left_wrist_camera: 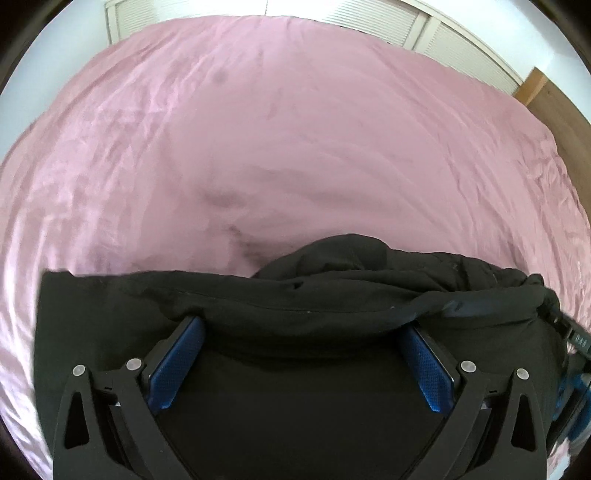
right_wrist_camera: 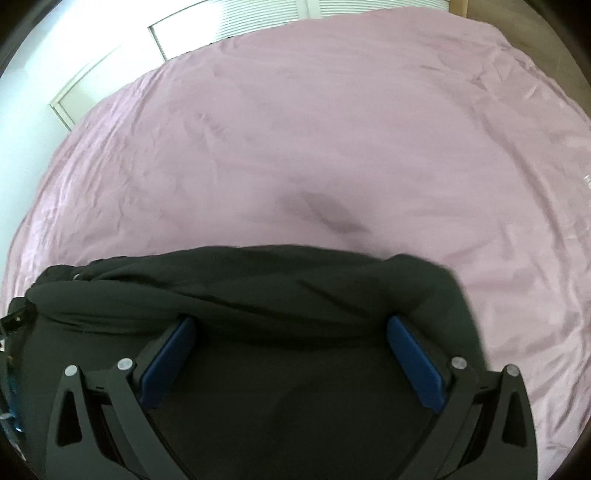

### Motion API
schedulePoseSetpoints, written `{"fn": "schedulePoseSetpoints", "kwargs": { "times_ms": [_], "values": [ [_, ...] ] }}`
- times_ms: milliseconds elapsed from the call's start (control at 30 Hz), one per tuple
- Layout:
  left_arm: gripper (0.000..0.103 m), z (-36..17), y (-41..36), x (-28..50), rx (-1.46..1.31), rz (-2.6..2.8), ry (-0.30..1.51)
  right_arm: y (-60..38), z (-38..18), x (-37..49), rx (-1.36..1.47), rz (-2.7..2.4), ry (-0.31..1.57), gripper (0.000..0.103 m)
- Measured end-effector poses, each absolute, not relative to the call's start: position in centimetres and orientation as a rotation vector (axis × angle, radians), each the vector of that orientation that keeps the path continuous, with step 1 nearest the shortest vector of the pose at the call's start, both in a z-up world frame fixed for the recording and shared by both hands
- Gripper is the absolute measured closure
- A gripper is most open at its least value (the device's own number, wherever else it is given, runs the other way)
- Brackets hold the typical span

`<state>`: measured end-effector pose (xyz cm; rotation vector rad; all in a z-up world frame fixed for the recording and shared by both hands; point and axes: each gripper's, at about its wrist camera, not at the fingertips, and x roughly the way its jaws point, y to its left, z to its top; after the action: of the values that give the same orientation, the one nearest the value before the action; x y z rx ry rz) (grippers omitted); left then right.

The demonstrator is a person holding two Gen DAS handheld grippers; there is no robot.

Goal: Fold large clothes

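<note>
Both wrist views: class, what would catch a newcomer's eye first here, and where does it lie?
A bunched black garment fills the near edge of a wide pink bedsheet that covers most of each view. The left hand-held gripper and right hand-held gripper stand wide open, blue pads tucked under its rolled fold. White louvred doors line the far wall.

The garment [left_wrist_camera: 295,295] is plain black. The bed sheet [left_wrist_camera: 295,129] is pale pink with darker blotches. Each black claw [left_wrist_camera: 301,325] carries blue textured pads [left_wrist_camera: 177,365]. Far louvred doors [left_wrist_camera: 443,33] are white.
</note>
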<state>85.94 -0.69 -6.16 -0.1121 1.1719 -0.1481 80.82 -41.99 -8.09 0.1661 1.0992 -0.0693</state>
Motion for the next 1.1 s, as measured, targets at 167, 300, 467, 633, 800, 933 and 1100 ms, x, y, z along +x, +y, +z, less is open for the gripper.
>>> {"fn": "schedulePoseSetpoints", "kwargs": {
  "times_ms": [167,300,467,633,800,933,1100],
  "values": [
    [0.001,-2.0,1.1,84.1,-0.061,-0.132,1.080,-42.2,-4.1,78.1,0.134,-0.008,1.000,0.000],
    [0.001,-0.1,2.9,80.7,-0.067,-0.119,1.022,-41.3,-1.8,73.6,0.098,0.078,0.948,0.000],
    [0.001,-1.2,4.4,75.8,-0.031,-0.081,0.996,-39.9,-3.2,69.6,0.005,0.136,0.964,0.000],
    [0.001,-4.6,6.3,75.1,-0.035,-0.048,1.031,-40.8,-6.5,70.2,0.050,0.098,1.014,0.000],
    [0.001,-5.0,6.7,74.9,-0.050,-0.041,1.015,-42.9,-8.0,71.2,0.132,0.007,1.026,0.000],
    [0.001,-4.0,6.5,73.7,-0.035,-0.033,0.981,-42.8,-6.8,70.4,0.105,-0.022,0.996,0.000],
    [0.001,-2.8,6.6,71.7,-0.024,-0.026,0.962,-41.1,-4.8,68.0,0.088,0.040,0.948,0.000]
  ]
}}
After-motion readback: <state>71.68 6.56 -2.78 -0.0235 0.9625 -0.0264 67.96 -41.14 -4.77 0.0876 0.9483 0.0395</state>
